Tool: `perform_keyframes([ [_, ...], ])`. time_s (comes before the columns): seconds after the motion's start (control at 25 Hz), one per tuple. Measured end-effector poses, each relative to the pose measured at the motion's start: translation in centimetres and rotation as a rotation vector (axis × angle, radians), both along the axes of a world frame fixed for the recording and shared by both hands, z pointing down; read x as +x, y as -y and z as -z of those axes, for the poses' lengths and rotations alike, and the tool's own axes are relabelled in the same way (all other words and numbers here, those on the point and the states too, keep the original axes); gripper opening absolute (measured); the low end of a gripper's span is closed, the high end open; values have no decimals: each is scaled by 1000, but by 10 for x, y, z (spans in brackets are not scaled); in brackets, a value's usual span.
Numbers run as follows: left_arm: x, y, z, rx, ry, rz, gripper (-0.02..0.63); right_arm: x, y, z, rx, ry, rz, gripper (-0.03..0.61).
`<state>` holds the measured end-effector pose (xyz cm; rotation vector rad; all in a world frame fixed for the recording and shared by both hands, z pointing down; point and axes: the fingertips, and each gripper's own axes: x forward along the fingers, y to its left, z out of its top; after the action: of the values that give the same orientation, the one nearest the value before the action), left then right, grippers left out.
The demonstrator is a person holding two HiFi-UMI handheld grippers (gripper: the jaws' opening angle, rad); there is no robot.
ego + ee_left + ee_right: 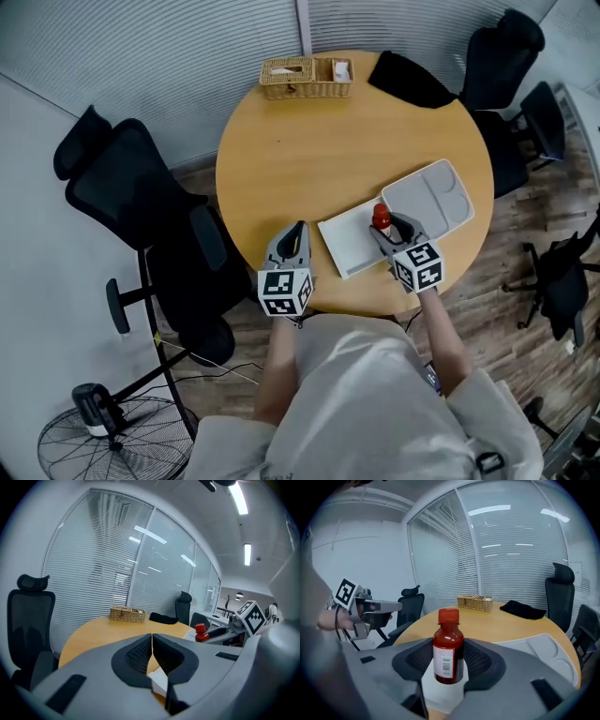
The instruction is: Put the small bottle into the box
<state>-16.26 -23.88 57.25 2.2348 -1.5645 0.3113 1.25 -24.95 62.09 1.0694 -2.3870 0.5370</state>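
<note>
**Bottle in right gripper, above the box**

Right gripper [449, 660] clamps the small glossy dark-red bottle [447, 634] with red screw cap and white label. Its long axis is upright and the ribbed pads sit on its body. It hangs just over the tray half of the flat white open box [345, 246] on the round wooden worktop [309, 150]. My read: a straight drop lands it. Left gripper [152, 639] is left of the box, jaws together, empty, the farther one.
</note>
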Motion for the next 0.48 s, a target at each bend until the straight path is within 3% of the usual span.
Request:
perform_keyframes([
  [0.12, -1, 7, 1, 20, 71, -8, 29, 0, -2, -9, 4, -63, 37, 210],
  [0.48, 18, 18, -9, 4, 40, -71, 29, 2, -7, -29, -26, -150, 77, 212],
])
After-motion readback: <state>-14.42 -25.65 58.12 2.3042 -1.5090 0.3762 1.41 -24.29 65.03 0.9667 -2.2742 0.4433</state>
